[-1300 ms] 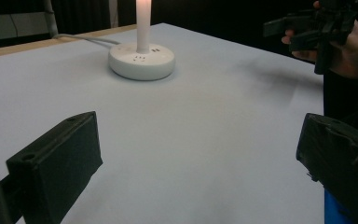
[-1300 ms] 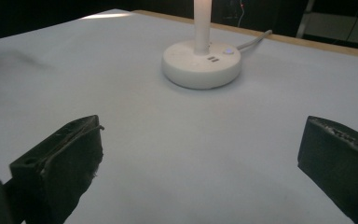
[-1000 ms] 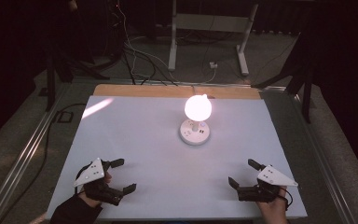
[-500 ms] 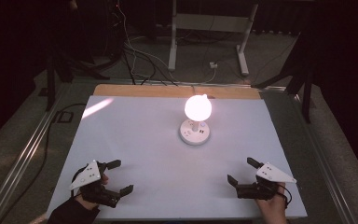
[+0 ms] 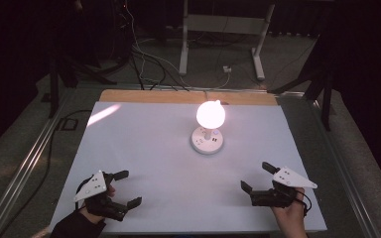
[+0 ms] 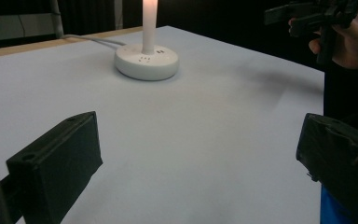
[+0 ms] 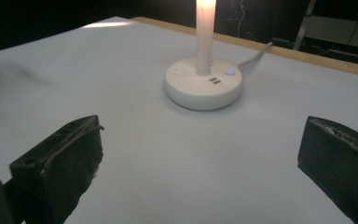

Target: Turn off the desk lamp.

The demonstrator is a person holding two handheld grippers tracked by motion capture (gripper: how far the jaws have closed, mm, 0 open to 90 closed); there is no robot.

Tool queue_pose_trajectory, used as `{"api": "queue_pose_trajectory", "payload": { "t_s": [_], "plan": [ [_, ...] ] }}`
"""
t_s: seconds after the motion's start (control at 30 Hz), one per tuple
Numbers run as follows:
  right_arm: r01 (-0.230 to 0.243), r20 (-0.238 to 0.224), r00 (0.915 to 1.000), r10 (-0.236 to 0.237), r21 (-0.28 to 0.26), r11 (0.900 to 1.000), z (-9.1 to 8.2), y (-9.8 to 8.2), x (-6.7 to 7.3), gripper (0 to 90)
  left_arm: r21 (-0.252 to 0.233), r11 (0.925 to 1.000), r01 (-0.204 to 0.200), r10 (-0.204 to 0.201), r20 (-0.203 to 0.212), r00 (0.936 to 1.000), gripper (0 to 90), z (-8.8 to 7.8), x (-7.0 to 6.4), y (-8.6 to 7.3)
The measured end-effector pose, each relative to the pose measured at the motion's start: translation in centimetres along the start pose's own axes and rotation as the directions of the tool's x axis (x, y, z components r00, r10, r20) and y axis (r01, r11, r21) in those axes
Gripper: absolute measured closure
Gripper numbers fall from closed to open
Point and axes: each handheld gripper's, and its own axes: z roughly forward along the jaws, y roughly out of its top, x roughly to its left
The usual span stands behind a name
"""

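Note:
A lit bulb (image 5: pixel 211 114) glows on a round white socket base (image 5: pixel 207 140) at the middle back of the white table (image 5: pixel 144 148). The base (image 6: pixel 146 61) stands ahead of the left gripper's jaws, and the base (image 7: pixel 202 82) also lies ahead of the right gripper's jaws, its small blue light on. My left gripper (image 5: pixel 125 188) rests near the front left edge, open and holding nothing. Near the front right, my right gripper (image 5: pixel 258 177) is open too, with nothing between its jaws. The right gripper (image 6: pixel 307 18) and its hand appear far off in the left gripper view.
A white cable (image 7: pixel 256 50) runs from the base toward the wooden back edge (image 5: pixel 178 96). Behind the table stand a metal frame (image 5: pixel 223 29) and floor cables (image 5: pixel 144 59). A metal rail (image 5: pixel 25 168) runs along the table's left side.
Both grippers have drifted slightly toward the front edge of the table. Their jaws stay open. The lamp has not moved.

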Motion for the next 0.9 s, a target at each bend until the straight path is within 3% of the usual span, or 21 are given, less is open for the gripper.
{"api": "queue_pose_trajectory", "payload": {
  "t_s": [0.3,0.9],
  "plan": [
    [0.005,0.002,1.0000,-0.005,-0.006,1.000,0.7,1.3,-0.6,0.0,0.007,1.0000,-0.001,0.001,0.005,1.0000,0.6,0.0,-0.1,0.0],
    [0.015,-0.035,0.9993,-0.015,-0.017,1.000,4.0,4.1,-1.0,0.0,0.014,0.9999,-0.005,0.005,0.006,1.0000,0.6,0.1,-0.1,0.0]
  ]
}}
